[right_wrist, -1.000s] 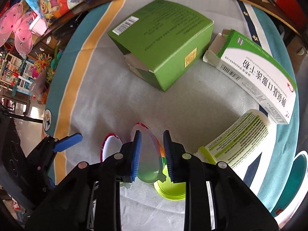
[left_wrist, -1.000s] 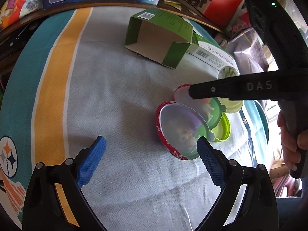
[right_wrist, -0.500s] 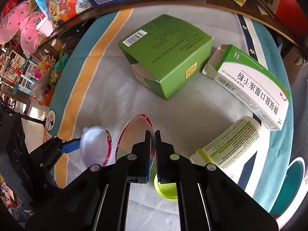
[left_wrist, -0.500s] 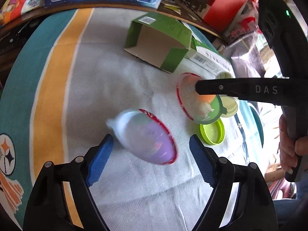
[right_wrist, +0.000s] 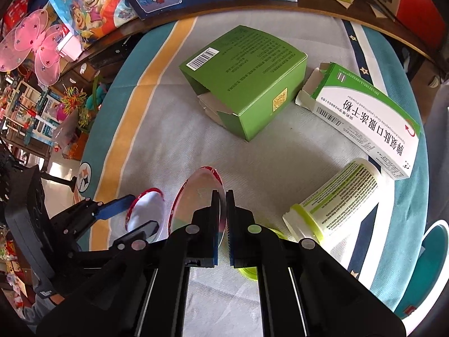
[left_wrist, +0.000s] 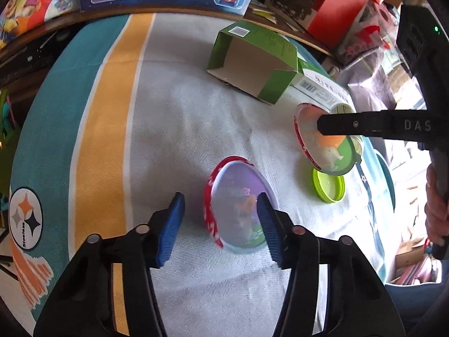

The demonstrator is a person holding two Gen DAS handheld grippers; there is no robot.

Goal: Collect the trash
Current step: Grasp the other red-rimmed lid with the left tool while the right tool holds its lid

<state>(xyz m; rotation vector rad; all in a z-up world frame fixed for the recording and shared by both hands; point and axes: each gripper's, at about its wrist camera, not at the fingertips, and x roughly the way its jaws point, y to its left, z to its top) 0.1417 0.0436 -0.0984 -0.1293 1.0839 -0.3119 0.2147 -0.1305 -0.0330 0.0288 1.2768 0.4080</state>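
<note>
A clear plastic egg half with a red rim (left_wrist: 238, 210) lies on the towel between my left gripper's (left_wrist: 220, 216) blue pads, which stand apart around it; it also shows in the right wrist view (right_wrist: 146, 210). My right gripper (right_wrist: 222, 205) is shut on the edge of the other clear egg half (right_wrist: 196, 196) and holds it on edge above the towel; it also shows in the left wrist view (left_wrist: 325, 146). A lime green lid (left_wrist: 328, 185) lies under it.
An open green carton (right_wrist: 244, 78), a white and green medicine box (right_wrist: 364, 118) and a lidless white bottle with a green label (right_wrist: 336, 199) lie on the striped towel (left_wrist: 182, 118). Toy boxes and shelves ring the table.
My right gripper has closed on one egg half and lifted it away from the other. My left gripper has narrowed and moved in around the half left lying on the towel.
</note>
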